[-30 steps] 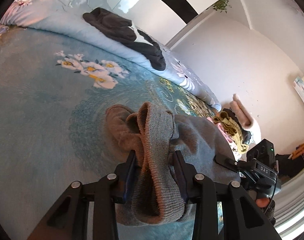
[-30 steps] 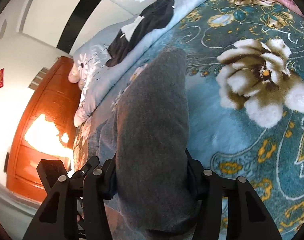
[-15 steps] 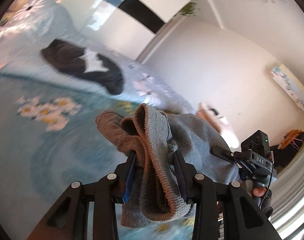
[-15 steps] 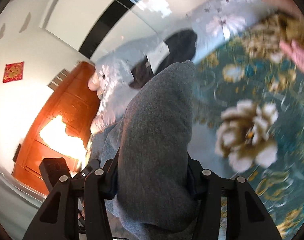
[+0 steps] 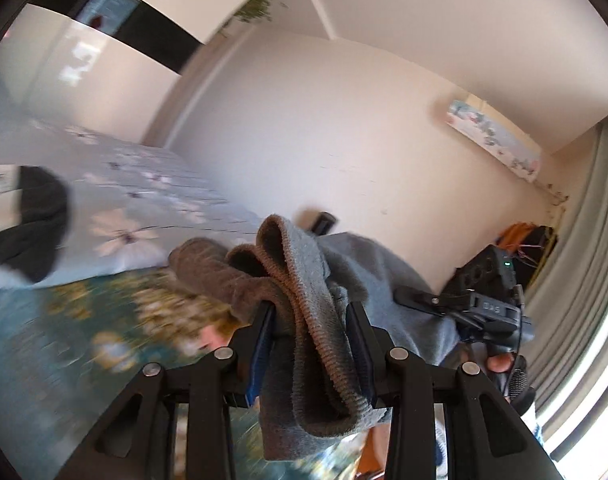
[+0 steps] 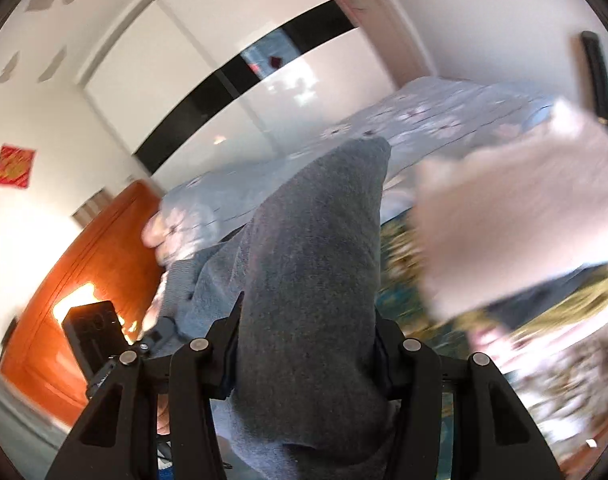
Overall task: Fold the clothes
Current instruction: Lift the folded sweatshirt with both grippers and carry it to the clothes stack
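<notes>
Both tongs grip one grey sweater (image 5: pixel 304 280), held up above the bed (image 5: pixel 43 340). The left tongs (image 5: pixel 310 344) are clenched on its bunched ribbed edge. The right tongs (image 6: pixel 306 344) clamp a thick fold of it (image 6: pixel 316 260), and the cloth stretches between the two.
</notes>
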`<state>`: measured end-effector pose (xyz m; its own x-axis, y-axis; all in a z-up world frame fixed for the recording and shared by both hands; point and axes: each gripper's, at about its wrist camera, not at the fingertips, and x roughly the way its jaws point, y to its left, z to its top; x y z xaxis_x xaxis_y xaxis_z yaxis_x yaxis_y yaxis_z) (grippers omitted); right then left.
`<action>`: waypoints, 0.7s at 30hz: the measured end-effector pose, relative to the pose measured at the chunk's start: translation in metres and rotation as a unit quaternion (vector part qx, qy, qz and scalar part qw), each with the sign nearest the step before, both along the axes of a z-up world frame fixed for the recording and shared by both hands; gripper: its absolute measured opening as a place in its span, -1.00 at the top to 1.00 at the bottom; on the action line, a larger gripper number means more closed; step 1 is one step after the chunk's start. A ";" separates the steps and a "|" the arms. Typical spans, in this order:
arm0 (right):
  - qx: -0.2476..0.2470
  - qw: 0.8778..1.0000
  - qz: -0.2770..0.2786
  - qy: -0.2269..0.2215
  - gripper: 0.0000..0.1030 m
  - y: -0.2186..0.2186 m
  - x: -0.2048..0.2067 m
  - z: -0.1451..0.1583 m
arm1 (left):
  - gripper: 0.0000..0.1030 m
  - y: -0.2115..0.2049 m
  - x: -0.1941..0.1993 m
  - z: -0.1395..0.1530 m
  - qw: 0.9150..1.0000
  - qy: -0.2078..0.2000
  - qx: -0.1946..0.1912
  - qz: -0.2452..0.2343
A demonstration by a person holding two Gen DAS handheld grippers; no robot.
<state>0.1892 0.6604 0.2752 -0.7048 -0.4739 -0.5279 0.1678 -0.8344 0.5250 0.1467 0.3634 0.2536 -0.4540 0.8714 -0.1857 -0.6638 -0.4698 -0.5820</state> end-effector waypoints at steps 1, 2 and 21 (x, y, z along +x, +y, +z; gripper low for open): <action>0.005 1.000 -0.009 -0.002 -0.01 0.018 -0.008 0.006 | 0.23 0.023 -0.013 0.007 1.000 0.004 -0.003 -0.007; 0.011 1.000 -0.017 -0.004 0.00 0.035 -0.017 0.011 | 0.23 0.044 -0.025 0.013 1.000 0.008 -0.006 -0.013; -0.078 0.994 -0.074 -0.021 -0.01 0.254 -0.151 -0.076 | 0.28 0.210 -0.122 -0.059 0.999 -0.019 -0.031 -0.030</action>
<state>0.0377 0.9145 0.1994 -0.7519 -0.4451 -0.4863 0.0247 -0.7562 0.6539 0.0244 0.5736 0.1942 -0.3926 0.8834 -0.2558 -0.6697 -0.4652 -0.5789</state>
